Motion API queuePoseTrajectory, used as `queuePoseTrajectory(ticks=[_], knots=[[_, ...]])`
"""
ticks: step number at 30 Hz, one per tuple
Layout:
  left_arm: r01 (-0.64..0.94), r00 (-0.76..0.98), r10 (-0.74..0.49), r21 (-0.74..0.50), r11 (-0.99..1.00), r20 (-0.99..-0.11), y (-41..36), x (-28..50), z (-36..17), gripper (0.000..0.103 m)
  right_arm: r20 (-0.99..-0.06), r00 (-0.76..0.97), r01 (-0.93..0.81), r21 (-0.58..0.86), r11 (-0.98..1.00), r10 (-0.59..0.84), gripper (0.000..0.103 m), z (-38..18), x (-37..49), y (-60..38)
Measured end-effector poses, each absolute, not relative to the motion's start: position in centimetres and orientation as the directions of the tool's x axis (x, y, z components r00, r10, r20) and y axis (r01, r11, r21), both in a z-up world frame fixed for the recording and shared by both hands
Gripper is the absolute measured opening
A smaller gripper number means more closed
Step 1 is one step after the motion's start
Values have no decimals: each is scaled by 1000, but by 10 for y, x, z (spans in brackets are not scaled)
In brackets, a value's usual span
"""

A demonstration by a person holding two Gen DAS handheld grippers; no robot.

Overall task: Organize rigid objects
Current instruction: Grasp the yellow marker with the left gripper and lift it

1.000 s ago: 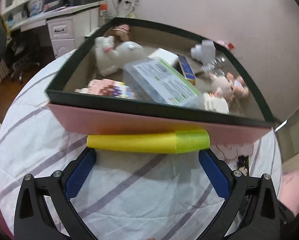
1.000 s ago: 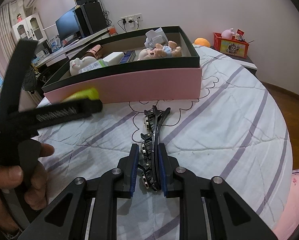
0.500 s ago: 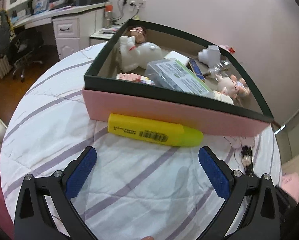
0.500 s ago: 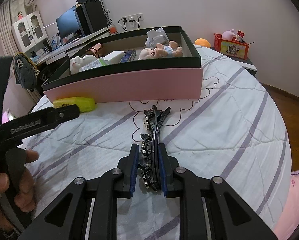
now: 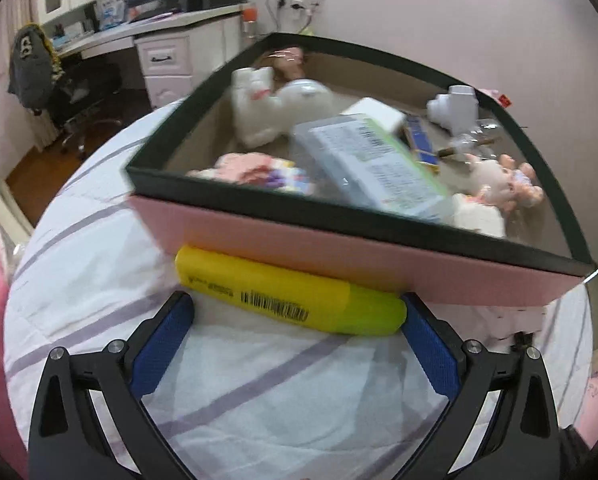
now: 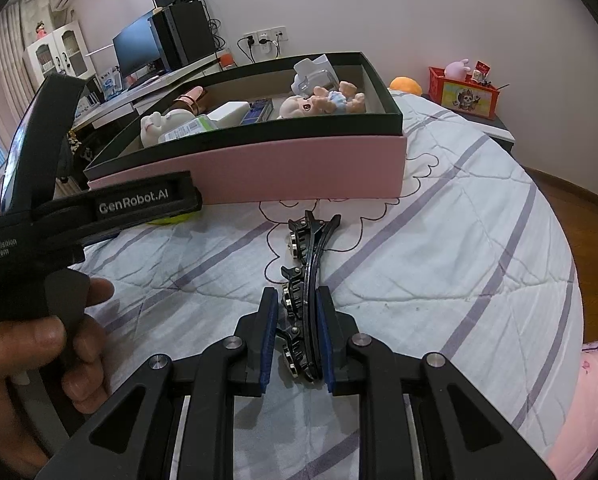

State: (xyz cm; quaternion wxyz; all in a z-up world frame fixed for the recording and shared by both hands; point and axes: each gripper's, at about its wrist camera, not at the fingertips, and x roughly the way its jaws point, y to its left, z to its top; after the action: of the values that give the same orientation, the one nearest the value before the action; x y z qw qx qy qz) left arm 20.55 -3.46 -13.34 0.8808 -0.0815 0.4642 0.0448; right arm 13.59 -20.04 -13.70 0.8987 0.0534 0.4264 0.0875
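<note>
Left tongs (image 5: 297, 334) spread wide around yellow highlighter (image 5: 289, 294), which lies on bed (image 5: 259, 392) tight against pink wall of box (image 5: 339, 252). Right tongs (image 6: 296, 338) clamped on black hair clip (image 6: 305, 276), clip resting on quilt nearer bed's foot edge. Likely risks: highlighter gripped end to end may pivot or squirt out; pad may jam against box wall; long clip could snag box rim on transfer.

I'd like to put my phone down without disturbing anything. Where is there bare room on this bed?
Free: quilt right of the black hair clip, below the pink box. Crowded: inside the box, and along its front where the yellow highlighter lies.
</note>
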Motion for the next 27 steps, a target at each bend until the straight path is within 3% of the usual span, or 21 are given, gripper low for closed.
queuePoseTrajectory(ticks=[5, 10, 14, 16, 17, 19, 21, 24, 26, 27], knots=[[-163, 579, 3, -112, 980, -816, -4, 193, -131, 86, -754, 620, -115, 186, 976, 217, 19, -137, 135, -203], [-123, 589, -13, -106, 987, -808, 12, 182, -128, 53, -752, 620, -115, 196, 974, 225, 19, -137, 136, -205], [-118, 591, -42, -137, 984, -805, 28, 176, -125, 41, -752, 620, -115, 194, 974, 224, 19, -138, 136, -205], [-127, 591, -28, -128, 984, -806, 31, 175, -124, 44, -752, 621, -115, 191, 975, 221, 19, -138, 135, -205], [-134, 592, -17, -119, 984, -806, 31, 176, -124, 50, -752, 621, -115, 191, 975, 221, 19, -138, 135, -204], [-174, 586, 45, -72, 982, -809, 32, 180, -124, 103, -753, 621, -115, 190, 975, 220, 19, -138, 135, -204], [-218, 587, 104, -33, 975, -803, 33, 185, -126, 103, -753, 621, -115, 190, 975, 220, 19, -138, 135, -204], [-216, 579, 83, -55, 975, -811, 35, 192, -131, 100, -754, 621, -114, 186, 976, 216, 19, -138, 135, -204], [-218, 583, 83, -57, 974, -808, 37, 192, -131, 89, -754, 621, -114, 184, 976, 215, 19, -138, 135, -203], [-223, 589, 91, -53, 973, -803, 38, 191, -131, 77, -754, 621, -114, 184, 976, 215, 19, -138, 135, -203]])
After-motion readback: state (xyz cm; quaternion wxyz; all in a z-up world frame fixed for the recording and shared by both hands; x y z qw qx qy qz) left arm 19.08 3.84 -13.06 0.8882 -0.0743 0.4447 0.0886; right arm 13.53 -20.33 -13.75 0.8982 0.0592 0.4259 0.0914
